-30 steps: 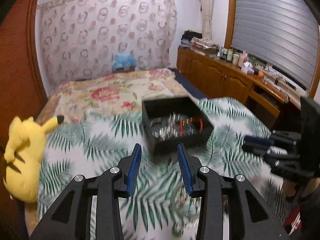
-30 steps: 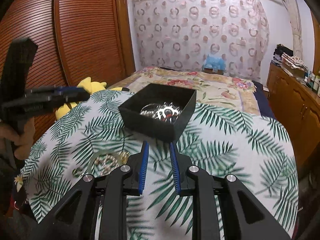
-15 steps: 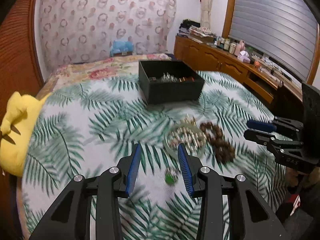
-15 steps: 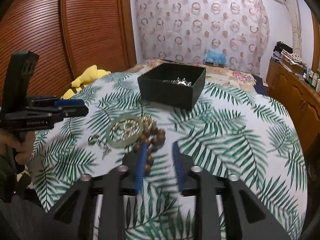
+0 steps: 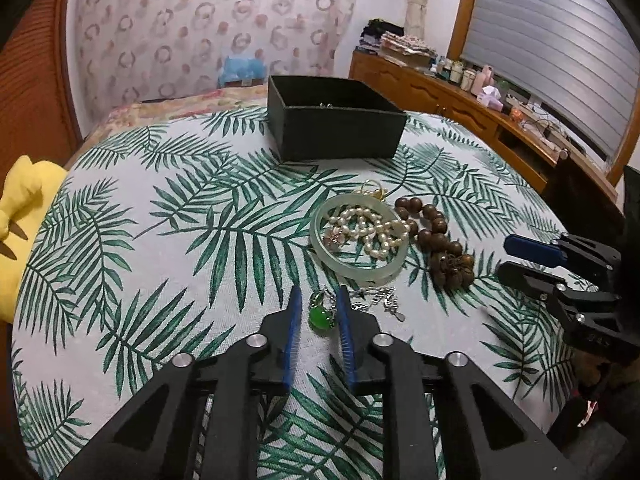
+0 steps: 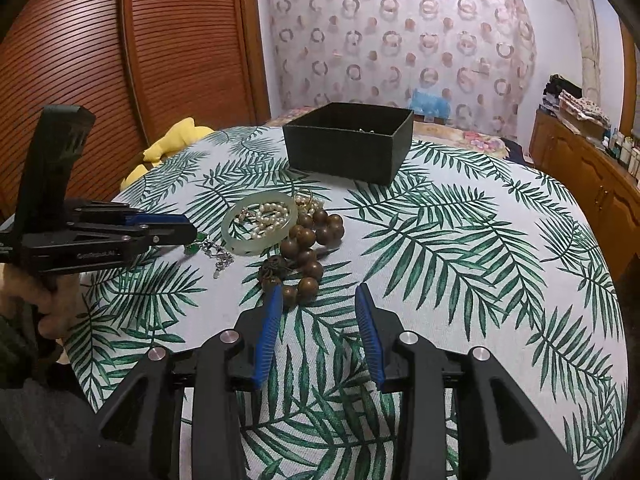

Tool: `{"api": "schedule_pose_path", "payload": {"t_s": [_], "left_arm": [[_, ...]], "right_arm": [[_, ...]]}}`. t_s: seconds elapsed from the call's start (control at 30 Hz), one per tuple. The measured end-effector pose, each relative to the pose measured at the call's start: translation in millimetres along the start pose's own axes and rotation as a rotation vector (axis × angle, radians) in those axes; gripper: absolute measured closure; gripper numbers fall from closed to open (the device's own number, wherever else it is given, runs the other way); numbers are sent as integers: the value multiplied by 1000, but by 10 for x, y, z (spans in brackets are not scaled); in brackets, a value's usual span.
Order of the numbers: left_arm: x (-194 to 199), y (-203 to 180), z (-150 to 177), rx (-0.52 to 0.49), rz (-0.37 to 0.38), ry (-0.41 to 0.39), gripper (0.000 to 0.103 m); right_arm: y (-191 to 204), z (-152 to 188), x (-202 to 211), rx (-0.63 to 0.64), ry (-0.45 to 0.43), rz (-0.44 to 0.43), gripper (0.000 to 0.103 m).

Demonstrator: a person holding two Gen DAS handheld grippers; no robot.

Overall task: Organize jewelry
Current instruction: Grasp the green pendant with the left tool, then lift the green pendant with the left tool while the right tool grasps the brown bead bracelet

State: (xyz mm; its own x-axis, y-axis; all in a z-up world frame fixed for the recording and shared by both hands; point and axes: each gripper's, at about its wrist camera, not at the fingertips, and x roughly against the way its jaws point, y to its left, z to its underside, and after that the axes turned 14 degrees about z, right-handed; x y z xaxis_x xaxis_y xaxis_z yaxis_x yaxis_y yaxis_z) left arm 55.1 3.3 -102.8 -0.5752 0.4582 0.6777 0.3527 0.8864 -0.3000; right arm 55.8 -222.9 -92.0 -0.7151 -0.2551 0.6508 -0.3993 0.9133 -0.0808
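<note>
On the palm-print tablecloth (image 5: 168, 240) lies a heap of jewelry: a pale jade bangle (image 5: 360, 270) (image 6: 256, 249) ringing a pearl strand (image 5: 372, 232) (image 6: 268, 216), a brown wooden bead bracelet (image 5: 436, 236) (image 6: 308, 248), a silver chain (image 5: 376, 298) (image 6: 218, 254) and a green-stone ring (image 5: 320, 316). My left gripper (image 5: 319, 300) (image 6: 190, 227) is low over the cloth. Its jaws are closing with the ring between them, and a gap still shows on the ring's left side. My right gripper (image 6: 319, 292) (image 5: 506, 256) is open, its left fingertip beside the nearest beads. The black box (image 5: 336, 136) (image 6: 344, 156) stands behind.
A yellow plush toy (image 5: 20, 220) (image 6: 176, 144) lies off the table's left edge. A bed is behind the box, a wooden cabinet (image 5: 460, 104) with bottles at the right, slatted wooden doors (image 6: 80, 40) at the left. A hand (image 6: 36, 292) holds the left gripper.
Both grippers have dropped toward the jewelry heap, which now lies just ahead of them. The left jaws have narrowed around the green ring. The right jaws have widened.
</note>
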Motion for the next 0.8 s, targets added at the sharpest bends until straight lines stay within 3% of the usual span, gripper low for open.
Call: {"api": "schedule_pose_path", "payload": {"t_s": [0.4,0.5,0.8], "left_arm": [[-63,-18,27,-21,-34,29,89],[-50,-7,32,-17,-23,24,98],[323,-153,1,-37,11,-87,99]], "right_arm": [[30,12,-12,8,-3,7,63],[30,13,-16,9,-1,7,63],[39,-24,-64,26,29,7,63]]}}
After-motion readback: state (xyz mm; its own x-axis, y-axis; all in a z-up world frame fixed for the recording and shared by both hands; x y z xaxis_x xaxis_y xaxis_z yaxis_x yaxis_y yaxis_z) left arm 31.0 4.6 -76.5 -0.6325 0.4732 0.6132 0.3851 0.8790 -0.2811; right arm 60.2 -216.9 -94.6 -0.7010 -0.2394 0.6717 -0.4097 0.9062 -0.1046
